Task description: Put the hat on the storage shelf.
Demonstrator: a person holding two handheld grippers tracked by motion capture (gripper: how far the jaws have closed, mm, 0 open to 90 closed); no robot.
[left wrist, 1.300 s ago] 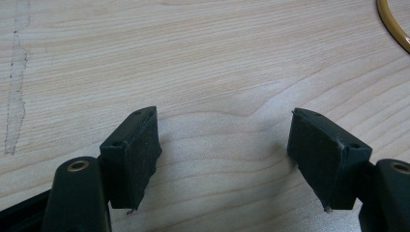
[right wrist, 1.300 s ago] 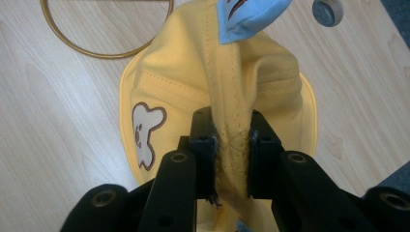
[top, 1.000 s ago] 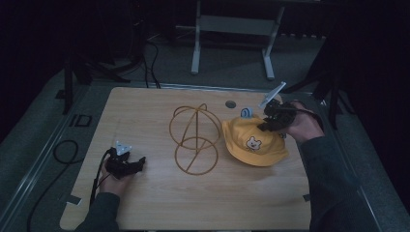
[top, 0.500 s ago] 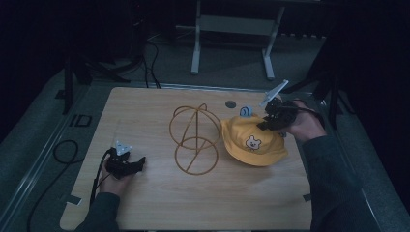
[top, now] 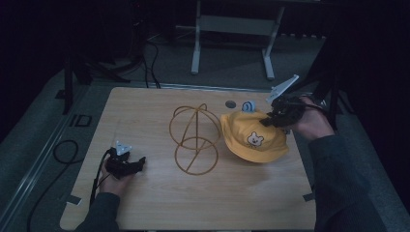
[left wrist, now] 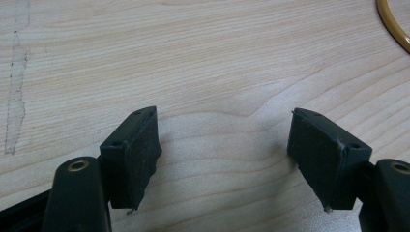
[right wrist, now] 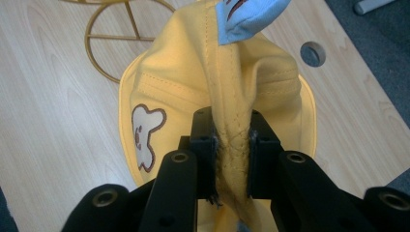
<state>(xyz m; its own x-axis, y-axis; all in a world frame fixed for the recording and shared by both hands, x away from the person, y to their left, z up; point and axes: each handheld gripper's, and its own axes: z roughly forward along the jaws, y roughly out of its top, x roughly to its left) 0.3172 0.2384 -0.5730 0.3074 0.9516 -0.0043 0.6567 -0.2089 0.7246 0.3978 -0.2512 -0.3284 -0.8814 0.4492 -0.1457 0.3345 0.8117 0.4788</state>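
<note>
A yellow bucket hat (top: 251, 137) with a bear patch (right wrist: 145, 133) lies at the right of the table, its crown pulled up toward the far right. My right gripper (top: 267, 120) is shut on a pinched fold of the hat's crown (right wrist: 231, 145); a light blue tag (right wrist: 246, 17) shows beyond the fold. A gold wire stand (top: 194, 140) of hoops rests at the table's middle, just left of the hat. My left gripper (top: 140, 162) rests on the wood near the front left, open, with bare tabletop between its pads (left wrist: 138, 154).
The wooden table (top: 145, 106) has a round cable hole (top: 230, 104) at its far edge behind the hat. Cables trail off the left side onto the grey floor. A white metal frame (top: 232, 29) stands behind the table. A curved piece of the stand (left wrist: 394, 26) lies ahead of my left gripper.
My right gripper has risen a little with the hat's crown in it, lifting the fabric. The left gripper has stayed where it was.
</note>
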